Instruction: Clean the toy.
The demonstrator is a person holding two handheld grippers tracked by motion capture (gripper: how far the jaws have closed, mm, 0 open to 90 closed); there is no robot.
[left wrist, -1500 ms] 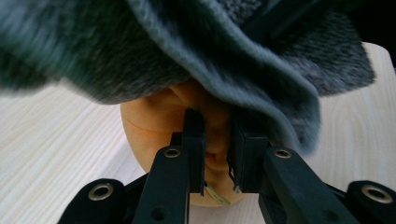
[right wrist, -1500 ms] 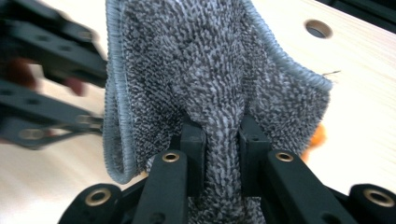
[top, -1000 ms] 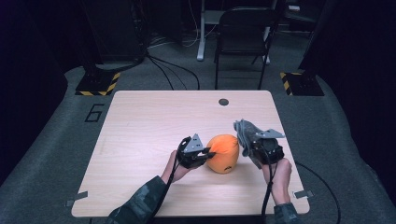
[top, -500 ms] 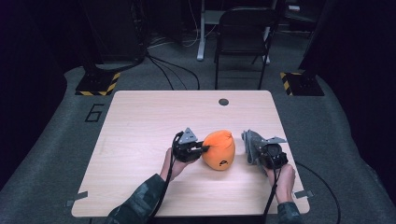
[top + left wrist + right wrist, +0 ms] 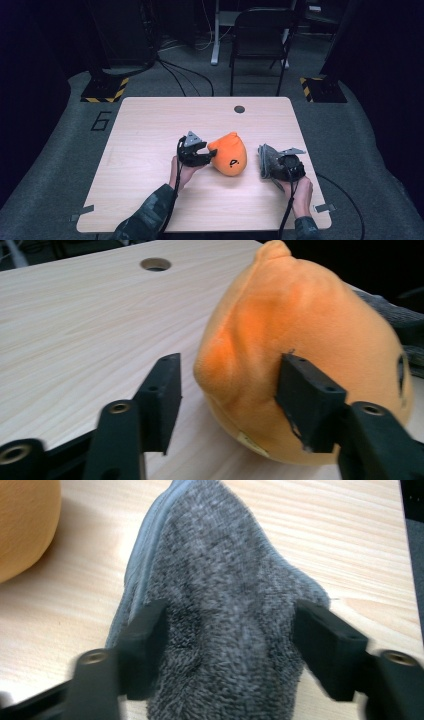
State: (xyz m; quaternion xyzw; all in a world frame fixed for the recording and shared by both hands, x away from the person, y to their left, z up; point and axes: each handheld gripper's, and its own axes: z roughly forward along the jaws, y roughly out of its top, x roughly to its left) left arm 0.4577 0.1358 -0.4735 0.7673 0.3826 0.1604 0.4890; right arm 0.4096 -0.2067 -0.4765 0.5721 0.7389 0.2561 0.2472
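Between the two tongs, on the desk (image 5: pixel 150 150), sits the orange plush toy (image 5: pixel 229 154). Left tongs (image 5: pixel 227 400) have just been opening, plush between the jaws; right tongs (image 5: pixel 227 650) likewise, straddling the grey cloth (image 5: pixel 220 595). Both look set down; withdrawing remains.

Bare table (image 5: pixel 150 130) left and beyond; orange plush (image 5: pixel 229 154) and grey cloth (image 5: pixel 267 161) mid-front.

A matt, fuzzy plush surface is seen on the rounded orange soft toy (image 5: pixel 310 340), looped terry on the grey cloth (image 5: pixel 225 610), and smooth pale wood grain on the table (image 5: pixel 150 130).
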